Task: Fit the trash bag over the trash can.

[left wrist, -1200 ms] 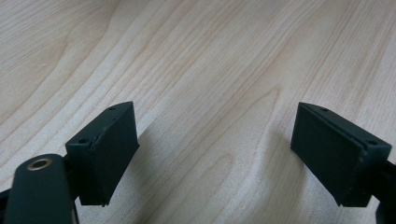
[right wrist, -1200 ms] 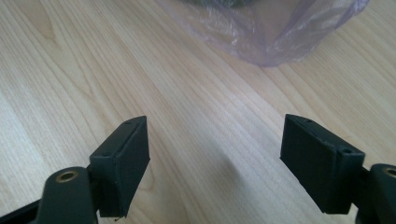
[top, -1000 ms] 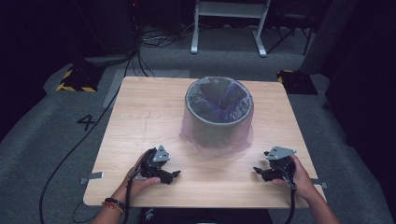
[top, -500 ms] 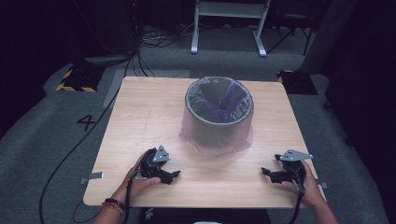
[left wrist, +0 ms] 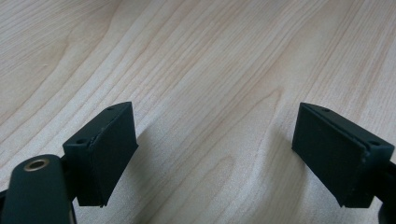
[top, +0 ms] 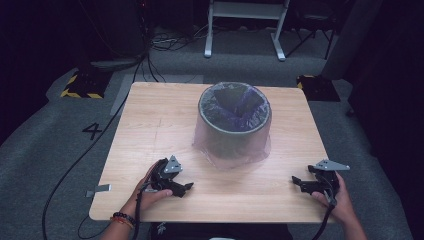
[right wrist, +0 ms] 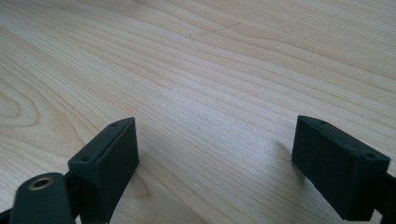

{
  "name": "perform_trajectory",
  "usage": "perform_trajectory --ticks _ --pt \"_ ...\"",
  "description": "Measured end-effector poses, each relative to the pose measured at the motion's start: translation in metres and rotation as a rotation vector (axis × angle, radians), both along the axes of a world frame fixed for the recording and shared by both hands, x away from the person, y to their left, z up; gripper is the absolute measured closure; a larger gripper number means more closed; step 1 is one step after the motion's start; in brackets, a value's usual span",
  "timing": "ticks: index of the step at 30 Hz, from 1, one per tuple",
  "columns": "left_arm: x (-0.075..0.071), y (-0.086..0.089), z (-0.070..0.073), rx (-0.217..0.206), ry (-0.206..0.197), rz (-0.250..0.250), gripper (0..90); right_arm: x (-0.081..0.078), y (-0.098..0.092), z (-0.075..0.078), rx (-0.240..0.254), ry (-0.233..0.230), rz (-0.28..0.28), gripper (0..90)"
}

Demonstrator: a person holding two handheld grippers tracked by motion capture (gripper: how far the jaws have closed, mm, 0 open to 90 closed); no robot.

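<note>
A grey round bin [top: 234, 135] stands at the middle of the wooden table [top: 150, 125], lined with a thin purplish bag [top: 239, 102] whose skirt hangs down over its outside. My left gripper [top: 184, 189] rests near the front edge, left of the bin, jaws pointing right. It is open over bare wood [left wrist: 215, 140]. My right gripper [top: 296, 182] sits near the front right corner with its jaws pointing left. It is open, its jaws have just widened, and nothing lies between them [right wrist: 215, 149].
A black cable [top: 75, 165] runs over the grey carpet left of the table, past a painted number 4 [top: 92, 131]. A strip of tape [top: 100, 189] lies by the front left corner. A white frame [top: 245, 30] stands behind the table.
My right hand has slid to the right, away from the bin and toward the table's front right corner. The left hand and the bin have stayed put.
</note>
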State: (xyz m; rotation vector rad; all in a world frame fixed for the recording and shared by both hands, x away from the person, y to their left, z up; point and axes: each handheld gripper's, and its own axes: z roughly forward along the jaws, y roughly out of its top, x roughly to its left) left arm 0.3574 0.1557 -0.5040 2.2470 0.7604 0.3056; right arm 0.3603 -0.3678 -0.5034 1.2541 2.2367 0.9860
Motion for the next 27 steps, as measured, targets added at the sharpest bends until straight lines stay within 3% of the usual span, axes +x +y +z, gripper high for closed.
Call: perform_trajectory --ticks 27 --pt "0.0012 -0.0002 0.0002 0.005 -0.002 -0.006 13.0 -0.0006 -0.0008 -0.0001 -0.004 -0.003 -0.012 14.8"
